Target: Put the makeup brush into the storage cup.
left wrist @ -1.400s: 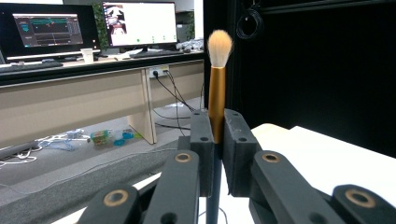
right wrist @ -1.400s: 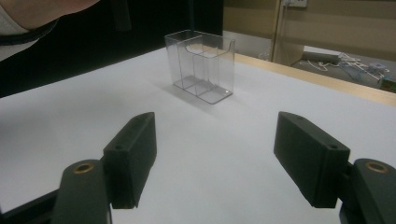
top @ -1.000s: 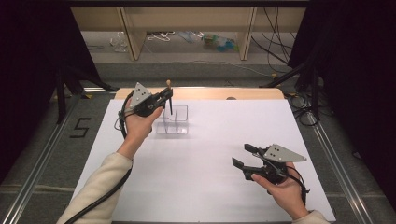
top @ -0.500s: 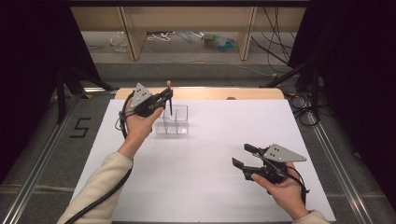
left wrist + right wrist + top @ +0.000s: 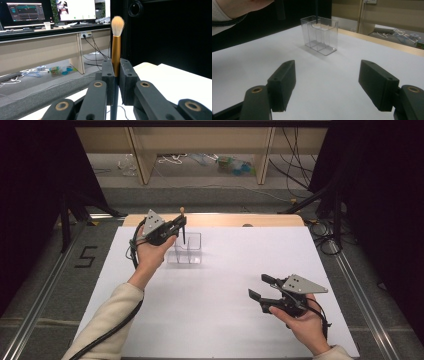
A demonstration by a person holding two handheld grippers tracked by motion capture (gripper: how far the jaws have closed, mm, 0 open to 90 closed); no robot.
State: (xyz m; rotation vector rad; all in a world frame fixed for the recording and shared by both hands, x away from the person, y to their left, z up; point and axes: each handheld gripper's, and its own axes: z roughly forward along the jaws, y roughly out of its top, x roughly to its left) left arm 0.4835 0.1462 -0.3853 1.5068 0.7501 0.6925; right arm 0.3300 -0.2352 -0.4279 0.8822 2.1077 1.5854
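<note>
The left gripper pinches a brush between its fingers. The brush stands upright, long axis vertical, bristles up, its dark handle reaching down into the clear plastic holder near the far edge of the white tabletop. The right gripper hovers well apart, fingers spread and empty.

Even overhead light brightens the white rectangular table top, while both sides of the room fall to near black. Shadows beneath the clear plastic divided box are faint. Close black foam-padded jaws look soft (slightly out of focus), and distant monitors glare.
</note>
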